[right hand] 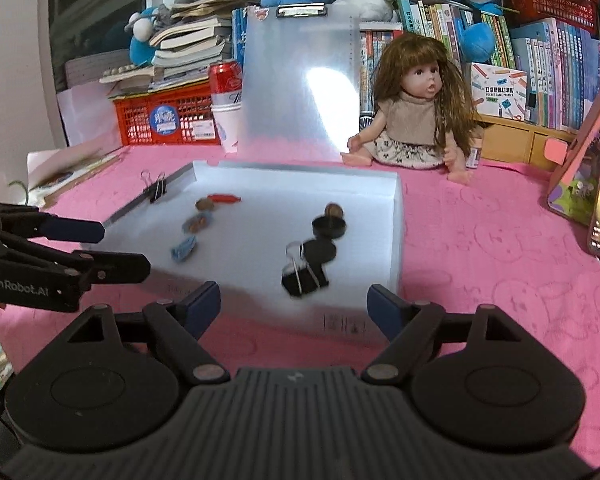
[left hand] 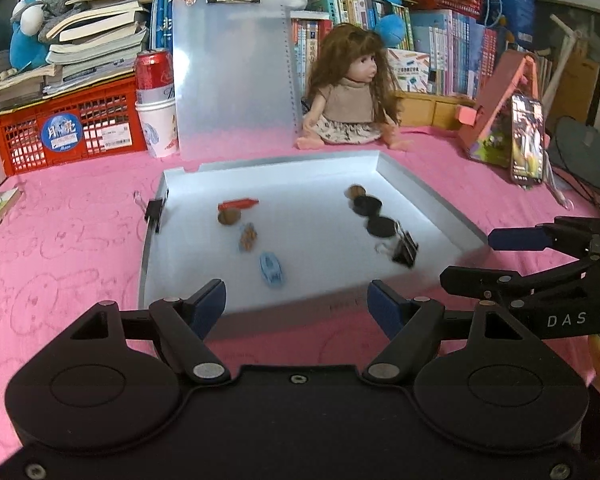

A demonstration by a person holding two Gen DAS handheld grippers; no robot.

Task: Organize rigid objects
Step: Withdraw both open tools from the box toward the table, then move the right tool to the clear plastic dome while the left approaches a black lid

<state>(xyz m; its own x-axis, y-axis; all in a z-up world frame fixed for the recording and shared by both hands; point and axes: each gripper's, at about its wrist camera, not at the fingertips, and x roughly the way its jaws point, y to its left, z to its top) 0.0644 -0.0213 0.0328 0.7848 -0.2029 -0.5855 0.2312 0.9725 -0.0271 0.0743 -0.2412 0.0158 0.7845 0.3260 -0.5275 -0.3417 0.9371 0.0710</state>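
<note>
A shallow white tray (left hand: 420, 184) (right hand: 396, 240) lies on the pink cloth. In it lie a red pen-like piece (left hand: 238, 204) (right hand: 226, 199), a walnut (left hand: 229, 217) (right hand: 204, 204), a brown piece (left hand: 248, 237), a blue toy (left hand: 271, 268) (right hand: 184, 249), another walnut (left hand: 356, 191) (right hand: 334, 211), two black caps (left hand: 367, 205) (right hand: 329, 227), and a black binder clip (left hand: 405, 249) (right hand: 303, 276). Another clip (left hand: 155, 212) (right hand: 156, 190) grips the tray's left rim. My left gripper (left hand: 298, 304) is open and empty before the tray. My right gripper (right hand: 294, 304) is open and empty, and also shows in the left wrist view (left hand: 476, 258).
A doll (left hand: 352, 92) (right hand: 416, 112) sits behind the tray. A clear clipboard (left hand: 232, 72) (right hand: 300, 80) stands upright, next to a red can on a cup (left hand: 154, 100). A red crate (left hand: 68, 128), books, plush toys and a phone (left hand: 527, 142) ring the cloth.
</note>
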